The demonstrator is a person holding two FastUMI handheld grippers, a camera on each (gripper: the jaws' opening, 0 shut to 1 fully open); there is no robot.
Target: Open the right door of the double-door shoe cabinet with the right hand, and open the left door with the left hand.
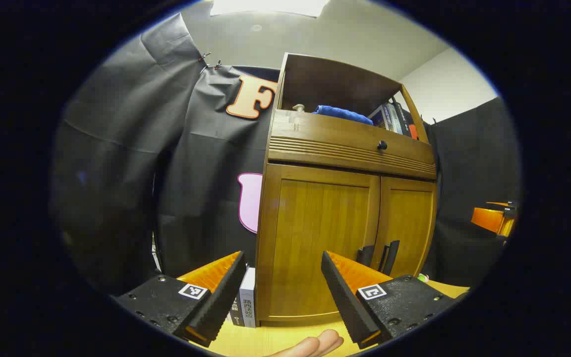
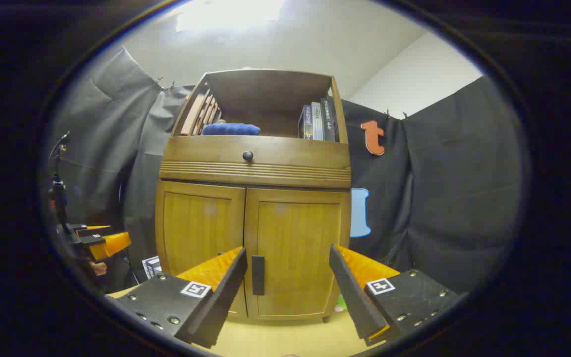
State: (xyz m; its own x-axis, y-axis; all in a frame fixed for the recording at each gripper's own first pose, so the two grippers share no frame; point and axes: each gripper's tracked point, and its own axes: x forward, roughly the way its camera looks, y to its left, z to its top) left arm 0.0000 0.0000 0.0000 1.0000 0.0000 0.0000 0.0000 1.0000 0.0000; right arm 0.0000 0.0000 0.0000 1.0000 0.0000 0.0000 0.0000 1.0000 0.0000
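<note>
A wooden shoe cabinet [image 2: 253, 173] stands on a light wood surface, both lower doors closed. In the right gripper view, the right door [image 2: 295, 253] carries a dark vertical handle [image 2: 257, 275] near the centre seam, and the left door [image 2: 199, 233] sits beside it. My right gripper [image 2: 288, 285] is open, a short way in front of that handle. In the left gripper view, the left door [image 1: 320, 243] faces me at an angle, with two dark handles [image 1: 382, 255] at the seam. My left gripper [image 1: 283, 290] is open, apart from the cabinet. The left gripper [image 2: 102, 243] also appears far left in the right gripper view.
A drawer with a round knob [image 2: 248, 155] sits above the doors. The open shelf holds a blue cloth [image 2: 231, 129] and books [image 2: 317, 121]. Boxes [image 1: 247, 305] lean by the cabinet's left side. Fingers of a hand [image 1: 315, 344] rest at the bottom edge.
</note>
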